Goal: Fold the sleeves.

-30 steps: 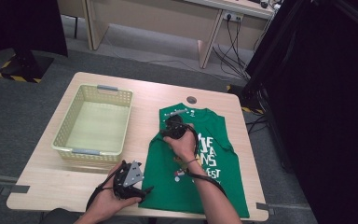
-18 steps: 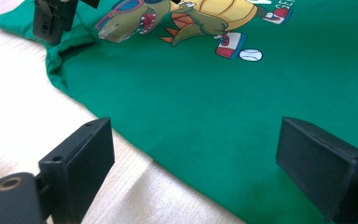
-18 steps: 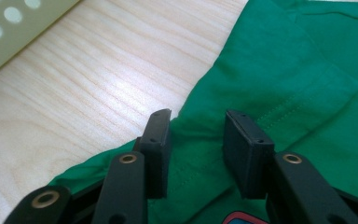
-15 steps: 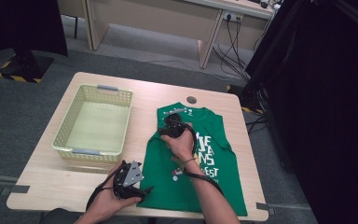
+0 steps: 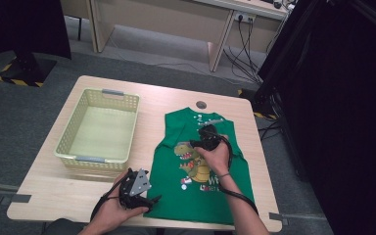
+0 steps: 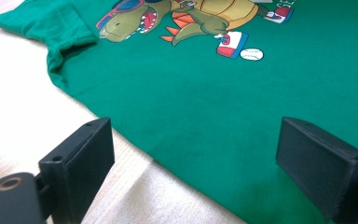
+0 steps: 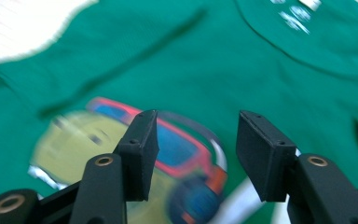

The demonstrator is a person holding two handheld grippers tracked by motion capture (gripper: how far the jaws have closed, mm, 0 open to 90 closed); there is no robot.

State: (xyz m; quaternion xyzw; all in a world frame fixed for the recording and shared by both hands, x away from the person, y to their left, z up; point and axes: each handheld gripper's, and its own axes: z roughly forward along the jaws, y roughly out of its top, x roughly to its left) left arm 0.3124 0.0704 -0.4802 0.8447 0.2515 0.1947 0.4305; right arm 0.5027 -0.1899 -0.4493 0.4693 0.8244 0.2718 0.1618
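Wood-grain worktop [image 5: 39,193] carries all items. At its left stands a pale yellow basket [image 5: 71,131] with grey handles on its near and far rims. Its interior holds nothing visible.

Just right of the basket's near corner, at the front edge of the worktop, the left tool [image 5: 149,201] rests in the person's left hand [image 5: 112,211]. A grey three-cornered plate sits on top of its body. In the left gripper view its jaws are spread wide. One pad [image 6: 81,161] hangs over bare wood, the other over green cloth, and the shirt's edge runs between them. Neither pad presses on the fabric.

Right of the basket lies a green shirt [image 5: 235,181], spread flat, collar toward the far side, hem near the front edge. A dinosaur print [image 5: 188,155] occupies the chest. The left sleeve [image 6: 51,28] is folded in on itself.

Above the upper chest the right tool [image 5: 206,133] is held in the right hand [image 5: 215,157], pointing toward the collar. In the right gripper view, which is blurred, its jaws have just been opening and stand partly apart over the print's red glasses [image 7: 182,144], with nothing clamped between them.

A small round grommet [image 5: 201,105] sits in the worktop beyond the collar.
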